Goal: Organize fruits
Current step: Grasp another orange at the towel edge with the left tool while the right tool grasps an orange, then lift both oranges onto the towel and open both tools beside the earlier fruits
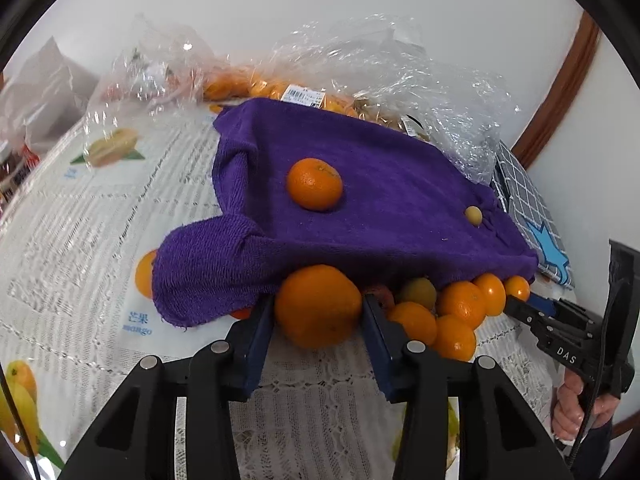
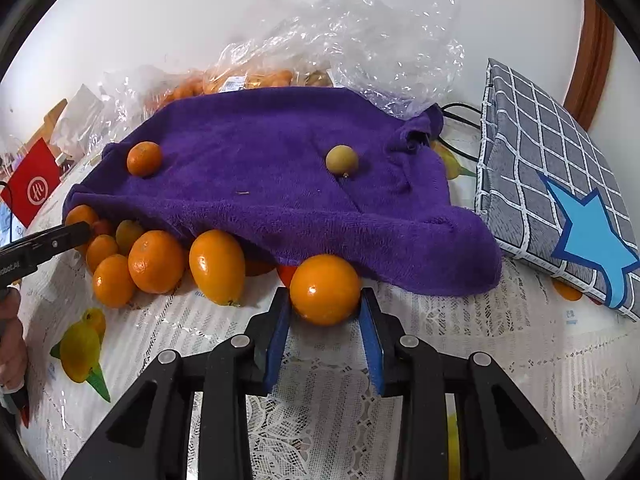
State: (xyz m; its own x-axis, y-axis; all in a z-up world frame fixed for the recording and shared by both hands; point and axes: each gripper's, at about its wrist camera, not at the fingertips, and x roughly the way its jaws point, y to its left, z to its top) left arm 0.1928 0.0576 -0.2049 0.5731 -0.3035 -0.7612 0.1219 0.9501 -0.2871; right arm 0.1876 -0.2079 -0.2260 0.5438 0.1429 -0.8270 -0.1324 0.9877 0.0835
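Observation:
A purple towel (image 1: 380,208) (image 2: 260,168) lies on the table with a small orange (image 1: 315,184) (image 2: 144,159) and a small yellow-green fruit (image 1: 473,215) (image 2: 341,161) on top. Several oranges (image 1: 460,304) (image 2: 156,262) crowd along its near edge, partly under it. My left gripper (image 1: 318,300) has its blue pads against both sides of a large orange (image 1: 318,320) at that edge. My right gripper (image 2: 325,294) has its pads closed on another orange (image 2: 325,280) further right. The right gripper's tip (image 1: 516,304) shows in the left wrist view, the left gripper's tip (image 2: 80,232) in the right wrist view.
Crinkled clear plastic bags (image 1: 360,60) (image 2: 380,32) with more fruit sit behind the towel by the white wall. A grey checked pouch with a blue star (image 2: 560,200) lies to the right, a red card (image 2: 34,188) far left. The lace tablecloth (image 2: 480,360) covers a fruit-print sheet.

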